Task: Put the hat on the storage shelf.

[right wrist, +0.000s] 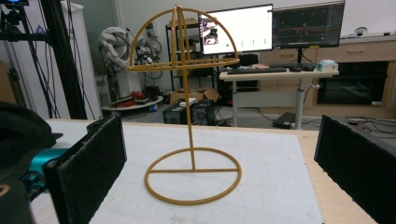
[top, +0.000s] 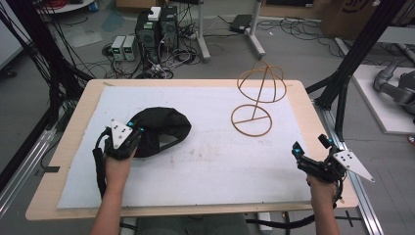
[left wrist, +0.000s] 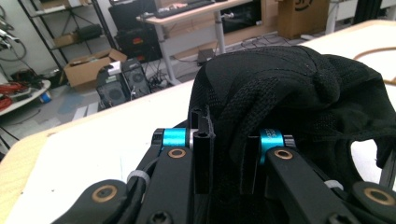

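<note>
While the black cap (top: 159, 131) lies crumpled on the white mat (top: 205, 166) at the left of the table in the high view, the left gripper (top: 133, 131) sits right at its near edge, and the wire hat stand (top: 257, 98) stands bare at the far right of the mat, well apart from the cap. The right gripper (top: 299, 155) rests near the table's right edge, away from both things. Judging from this layout, the work is putting the cap onto the stand, and it is at its very start: the cap is being taken hold of, not yet lifted.

Seen from the left gripper view, the cap (left wrist: 289, 88) bulges up directly ahead, and a fold of its mesh fabric runs down between the two black jaws, which stand narrow and appear pinched on that fold. So the grasp looks made, or all but made; raising the cap, carrying it across and settling it over the dome remain.

Seen from the right gripper view, the hat stand (right wrist: 189, 112) rises upright between the jaws but well beyond them, its round base flat on the mat and its dome empty. These jaws stand wide apart and hold nothing; that hand seems to be waiting, perhaps to steady the stand.
</note>
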The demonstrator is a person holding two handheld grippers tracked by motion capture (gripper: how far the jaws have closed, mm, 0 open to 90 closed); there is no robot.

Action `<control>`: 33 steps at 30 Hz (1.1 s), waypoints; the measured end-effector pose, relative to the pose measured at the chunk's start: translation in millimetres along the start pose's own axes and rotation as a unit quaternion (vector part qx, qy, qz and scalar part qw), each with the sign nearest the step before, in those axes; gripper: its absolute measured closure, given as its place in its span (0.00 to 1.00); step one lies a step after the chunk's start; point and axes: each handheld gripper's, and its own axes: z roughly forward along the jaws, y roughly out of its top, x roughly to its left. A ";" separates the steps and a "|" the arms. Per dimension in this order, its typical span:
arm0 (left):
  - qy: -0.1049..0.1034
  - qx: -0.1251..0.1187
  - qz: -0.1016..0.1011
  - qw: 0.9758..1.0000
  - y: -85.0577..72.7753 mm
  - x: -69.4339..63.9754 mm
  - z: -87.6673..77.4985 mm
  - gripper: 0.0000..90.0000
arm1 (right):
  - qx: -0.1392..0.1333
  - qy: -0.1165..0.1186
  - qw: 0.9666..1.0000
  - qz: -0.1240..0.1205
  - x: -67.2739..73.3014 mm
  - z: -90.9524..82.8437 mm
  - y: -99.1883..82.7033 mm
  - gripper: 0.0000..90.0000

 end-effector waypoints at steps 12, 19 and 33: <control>0.014 -0.045 -0.015 0.999 35.1 -5.2 -7.8 0.90 | -0.002 -0.001 1.000 0.003 -0.5 -0.8 0.5 0.02; 0.022 -0.067 -0.024 0.997 56.4 -5.7 -10.6 0.90 | -0.004 0.000 1.000 0.006 -0.7 -1.4 1.2 0.02; 0.037 -0.105 -0.014 0.994 107.0 -4.6 -18.2 0.90 | -0.002 0.000 1.000 0.005 -0.6 -0.9 0.7 0.02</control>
